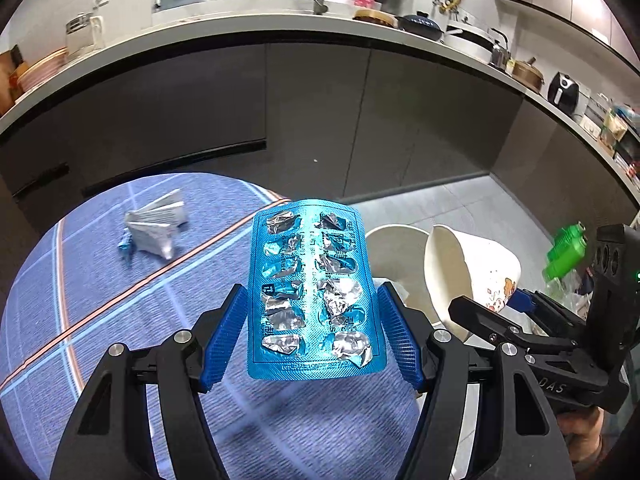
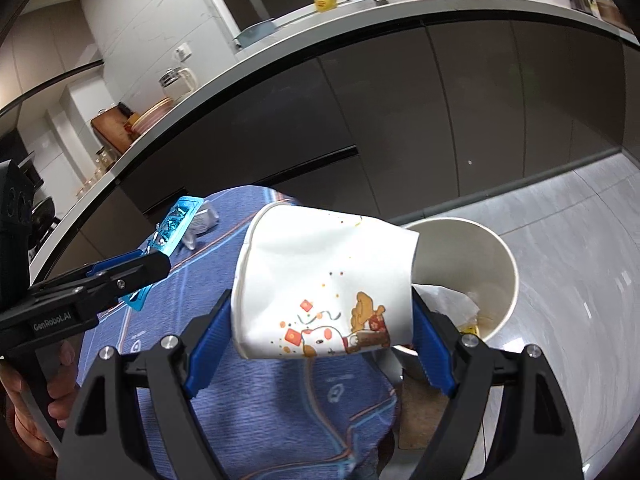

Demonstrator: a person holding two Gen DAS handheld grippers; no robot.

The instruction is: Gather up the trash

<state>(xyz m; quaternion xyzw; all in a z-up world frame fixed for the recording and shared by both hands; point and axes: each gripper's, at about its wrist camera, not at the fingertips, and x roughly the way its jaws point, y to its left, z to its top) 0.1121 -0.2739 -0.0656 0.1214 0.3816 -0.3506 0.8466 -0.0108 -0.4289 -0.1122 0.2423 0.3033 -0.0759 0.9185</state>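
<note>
Blue pads of the left gripper [image 1: 314,332] clamp a blister pack [image 1: 314,288] by its two long edges; the pack stands upright between them, foil torn open, over the blue checked tablecloth [image 1: 100,300]. A lot code runs along its bottom edge, too small to read. Farther left on the cloth lie a folded leaflet [image 1: 158,226] and a small blue wrapper [image 1: 126,244]. To the right, the right gripper [image 2: 320,312] squeezes a paper cup [image 2: 320,276] on its side, mouth to the left, crumpled base just over the rim of a white tub [image 2: 508,256] standing off the table edge. Cartoon figures are printed on the cup. From the right wrist, the left tool's side reads "GenRoboLAI"; from the left wrist, the right tool shows "DAS".
</note>
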